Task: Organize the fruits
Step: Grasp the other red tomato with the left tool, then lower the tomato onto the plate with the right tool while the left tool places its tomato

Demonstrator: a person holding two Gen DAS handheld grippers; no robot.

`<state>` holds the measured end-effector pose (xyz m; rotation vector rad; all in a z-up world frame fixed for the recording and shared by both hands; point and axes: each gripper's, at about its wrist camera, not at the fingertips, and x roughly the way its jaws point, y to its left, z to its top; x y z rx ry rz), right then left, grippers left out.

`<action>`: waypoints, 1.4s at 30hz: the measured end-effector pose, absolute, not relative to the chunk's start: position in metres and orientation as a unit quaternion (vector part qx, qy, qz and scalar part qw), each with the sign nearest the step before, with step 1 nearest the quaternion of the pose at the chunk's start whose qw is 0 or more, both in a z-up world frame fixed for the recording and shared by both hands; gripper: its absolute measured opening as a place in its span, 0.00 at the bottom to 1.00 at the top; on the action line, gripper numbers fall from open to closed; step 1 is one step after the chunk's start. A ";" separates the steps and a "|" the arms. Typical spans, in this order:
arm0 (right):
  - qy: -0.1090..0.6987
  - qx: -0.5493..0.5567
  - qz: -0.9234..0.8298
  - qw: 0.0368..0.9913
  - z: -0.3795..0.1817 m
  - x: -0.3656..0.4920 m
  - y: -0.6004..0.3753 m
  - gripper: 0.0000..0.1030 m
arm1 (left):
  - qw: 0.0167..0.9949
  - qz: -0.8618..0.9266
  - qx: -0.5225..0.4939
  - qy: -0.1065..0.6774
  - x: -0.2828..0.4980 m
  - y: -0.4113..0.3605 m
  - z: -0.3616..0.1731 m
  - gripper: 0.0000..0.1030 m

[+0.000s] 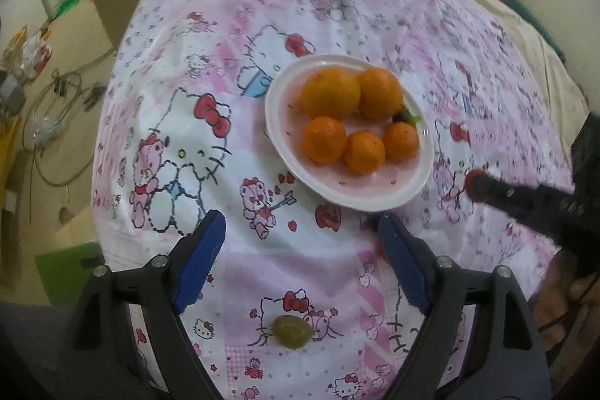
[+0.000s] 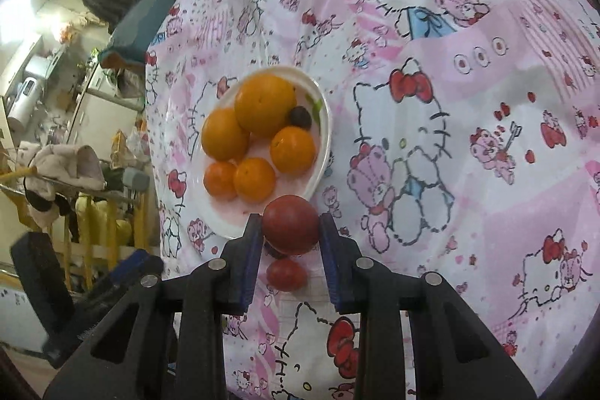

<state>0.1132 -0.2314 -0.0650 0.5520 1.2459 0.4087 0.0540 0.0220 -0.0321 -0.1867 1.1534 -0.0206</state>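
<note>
1. Orange fruit already fills most of the round white ceramic plate (image 1: 300, 175): you have five round orange citrus fruits (image 1: 330, 93) gathered there, two larger and three smaller, with one small dark purple grape-like fruit (image 2: 300, 117) tucked among them.
2. Your right gripper (image 2: 290, 231) has its blue-padded fingers (image 2: 252, 250) closed against both sides of a round dark red tomato-like fruit (image 2: 290, 225), carried just short of the plate's near rim. Judging by that, this fruit is mid-transfer and not yet set down.
3. Behind those fingers, a smaller red fruit (image 2: 287, 273) lies on the pink cartoon-cat printed cloth (image 2: 468, 100), apart from the plate.
4. Your left gripper (image 1: 300, 238) is spread wide and holds nothing. A small olive-green oval fruit (image 1: 291, 331) lies on the cloth between and behind its fingers (image 1: 202, 257), well short of the plate, which sits ahead of the tips.
5. By my reckoning most of the sorting is done; three pieces remain: the red one in hand, the smaller red one, and the green one.
6. Free space shows on the plate's near side, closest to your right fingers.
</note>
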 end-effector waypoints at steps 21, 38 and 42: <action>0.554 0.308 0.169 0.755 -0.060 0.106 -0.287 0.31 | 0.775 -0.048 -0.042 0.629 0.077 -0.086 -0.109 0.64; 0.557 0.299 0.173 0.755 -0.057 0.107 -0.280 0.31 | 0.771 -0.058 -0.041 0.633 0.059 -0.081 -0.088 0.34; 0.557 0.301 0.178 0.753 -0.055 0.110 -0.278 0.31 | 0.783 -0.055 -0.052 0.618 0.062 -0.060 -0.064 0.34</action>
